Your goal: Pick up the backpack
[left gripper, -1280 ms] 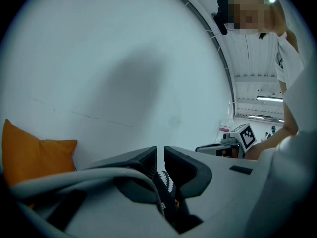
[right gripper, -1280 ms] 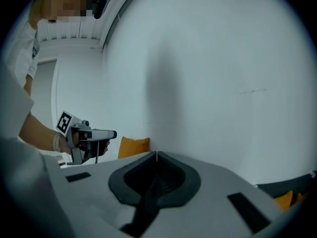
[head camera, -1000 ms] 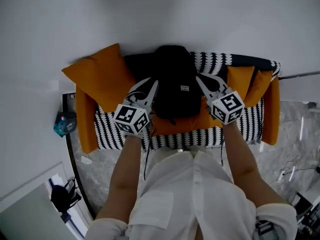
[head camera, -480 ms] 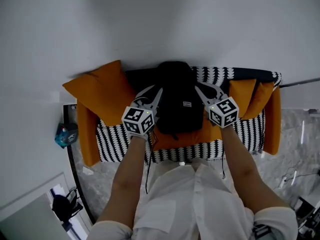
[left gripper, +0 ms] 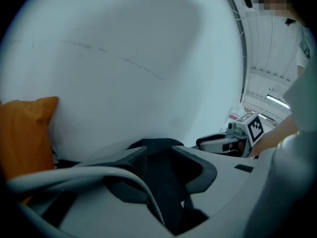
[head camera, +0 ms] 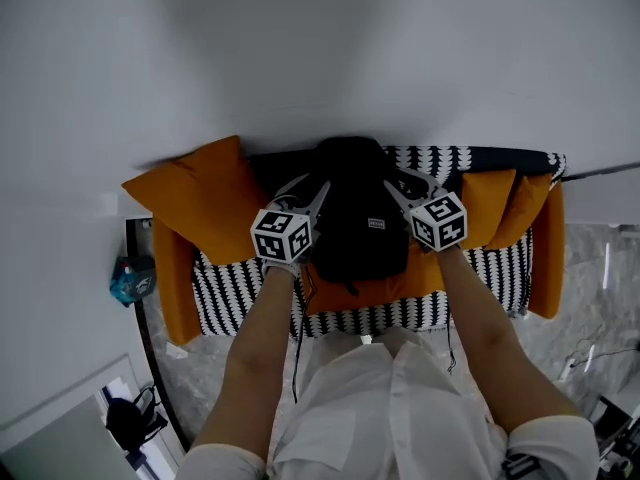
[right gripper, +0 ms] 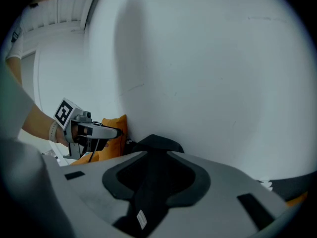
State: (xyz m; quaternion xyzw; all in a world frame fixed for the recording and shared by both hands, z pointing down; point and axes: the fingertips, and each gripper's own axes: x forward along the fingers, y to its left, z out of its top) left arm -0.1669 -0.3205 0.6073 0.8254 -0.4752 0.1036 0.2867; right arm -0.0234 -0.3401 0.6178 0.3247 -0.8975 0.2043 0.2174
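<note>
- Black cloth backpack (head camera: 352, 213) stands on the sofa with the black-and-white striped cover (head camera: 230, 288). Its back leans on the white wall (head camera: 320, 58), in the middle of the head view.
- One big orange cushion (head camera: 205, 193) lies at the bag's 9 o'clock. Two smaller orange cushions (head camera: 500, 198) lie at its 3 o'clock.
- The left gripper (head camera: 310, 190) is at the bag's 9 o'clock side and the right gripper (head camera: 400, 186) is at its 3 o'clock side. Both are close to the top of the bag.
- What changed: a second ago both pairs of fingers were shut tight. Now both pairs are opening. Both hands have also come down toward the sofa, and the bag sits lower with them.
- In the left gripper view the fingers (left gripper: 131, 157) stand apart. Black bag cloth lies in the gap but is not squeezed.
- In the right gripper view the fingers (right gripper: 190, 175) also stand apart. The black cloth between them has a small white tag (right gripper: 141, 218).
- What this means, as I see it: the bag is being let go and now rests on the sofa by itself. To lift it, the fingers would have to close on the cloth again.
</note>
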